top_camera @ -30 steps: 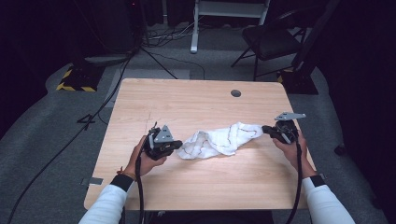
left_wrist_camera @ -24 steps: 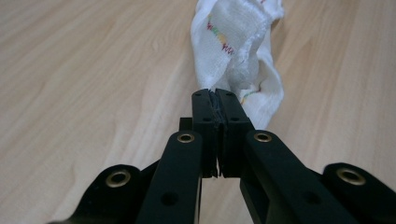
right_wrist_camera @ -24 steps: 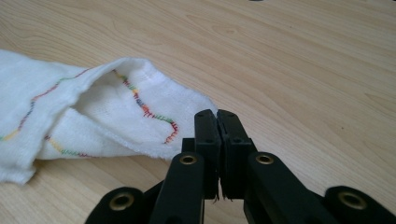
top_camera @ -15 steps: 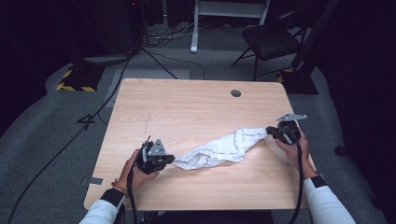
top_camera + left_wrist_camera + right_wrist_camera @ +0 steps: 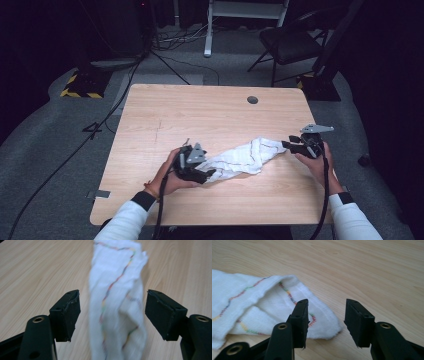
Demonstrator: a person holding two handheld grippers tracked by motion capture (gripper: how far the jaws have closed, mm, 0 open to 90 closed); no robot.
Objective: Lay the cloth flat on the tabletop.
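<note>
1. Table [image 5: 200,115]: a light wooden top is being viewed from above, with a round dark grommet hole [image 5: 252,100] near its far edge.
2. Cloth [image 5: 245,157]: a white towel with multicoloured zigzag stitching is lying bunched into a long, loosely twisted strip on the near half of the table, stretched between the two grippers. In the left gripper view the cloth [image 5: 116,302] is seen running away from the camera; in the right gripper view its corner [image 5: 274,310] is lying flat on the wood.
3. Left gripper [image 5: 207,173]: it is being held at the cloth's near-left end. Its jaws have just been opening and are now standing apart, with the strip lying between them and a gap showing on each side; the pads are not pressing on it.
4. Right gripper [image 5: 286,145]: it is being held at the cloth's far-right end. Its jaws have just been opening and are standing moderately apart; the cloth corner is lying behind and beside one jaw, while bare table is seen in the gap.
</note>
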